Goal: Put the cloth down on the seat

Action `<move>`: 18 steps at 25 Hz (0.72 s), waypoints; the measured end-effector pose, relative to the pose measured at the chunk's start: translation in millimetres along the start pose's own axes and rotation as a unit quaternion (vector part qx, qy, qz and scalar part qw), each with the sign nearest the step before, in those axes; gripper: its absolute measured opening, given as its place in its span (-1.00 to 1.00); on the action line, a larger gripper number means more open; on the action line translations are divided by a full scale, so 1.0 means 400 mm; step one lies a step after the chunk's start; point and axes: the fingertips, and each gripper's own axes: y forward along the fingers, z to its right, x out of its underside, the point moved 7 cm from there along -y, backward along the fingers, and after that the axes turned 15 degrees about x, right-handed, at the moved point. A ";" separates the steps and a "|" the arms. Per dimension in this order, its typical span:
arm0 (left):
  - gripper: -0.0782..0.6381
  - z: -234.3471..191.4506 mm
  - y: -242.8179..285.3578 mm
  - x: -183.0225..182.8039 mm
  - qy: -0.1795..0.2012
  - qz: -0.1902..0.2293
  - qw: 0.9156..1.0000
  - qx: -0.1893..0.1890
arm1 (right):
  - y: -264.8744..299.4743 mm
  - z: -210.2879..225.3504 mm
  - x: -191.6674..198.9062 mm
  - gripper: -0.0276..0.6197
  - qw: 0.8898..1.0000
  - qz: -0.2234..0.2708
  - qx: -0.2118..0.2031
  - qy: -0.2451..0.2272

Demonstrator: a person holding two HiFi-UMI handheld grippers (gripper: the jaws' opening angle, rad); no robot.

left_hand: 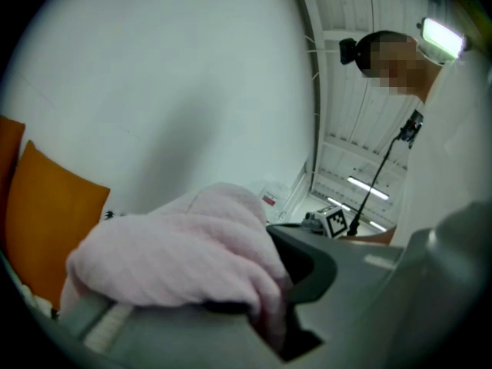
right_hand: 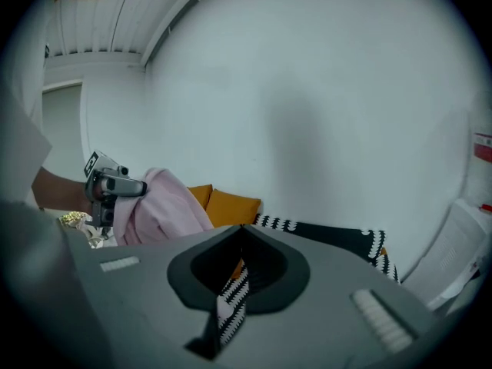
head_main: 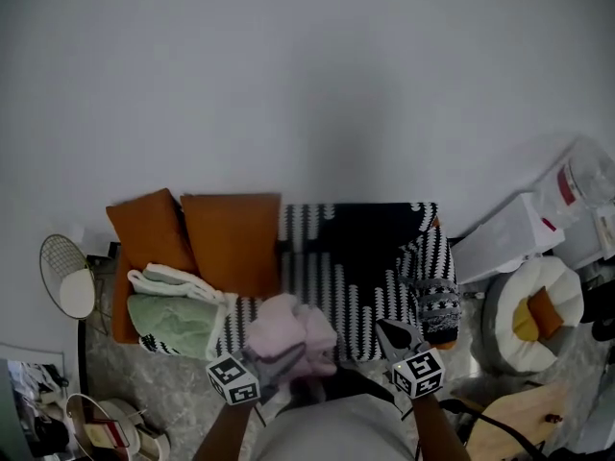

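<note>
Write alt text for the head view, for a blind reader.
The left hand-held gripper holds a pink cloth by the front of a black-and-white sofa; the right hand-held gripper is shut and empty. Orange cushions and folded towels sit at its left.

No readable text, red box label (right_hand: 482, 146) too blurred

— Which colours are shown on the seat (head_main: 332, 286)?
— Black-and-white chevron stripes are seen, broken by a plain black patch. Two cushions (head_main: 231, 243) are pictured in orange, the cloth (head_main: 288, 339) in pale pink, the folded towels (head_main: 173, 320) in green and white.
</note>
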 end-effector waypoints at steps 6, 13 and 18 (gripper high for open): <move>-0.58 -0.117 0.079 -0.004 -0.014 -0.010 1.000 -0.008 | 0.092 0.064 0.004 -0.90 1.000 -0.023 -0.017 0.008; -0.58 -0.270 0.160 -0.003 -0.033 -0.017 0.999 -0.025 | 0.205 0.131 0.035 -0.90 0.998 -0.053 -0.038 0.022; -0.58 -0.374 0.205 0.002 -0.044 -0.016 0.998 -0.038 | 0.275 0.170 0.073 -0.90 0.995 -0.078 -0.048 0.027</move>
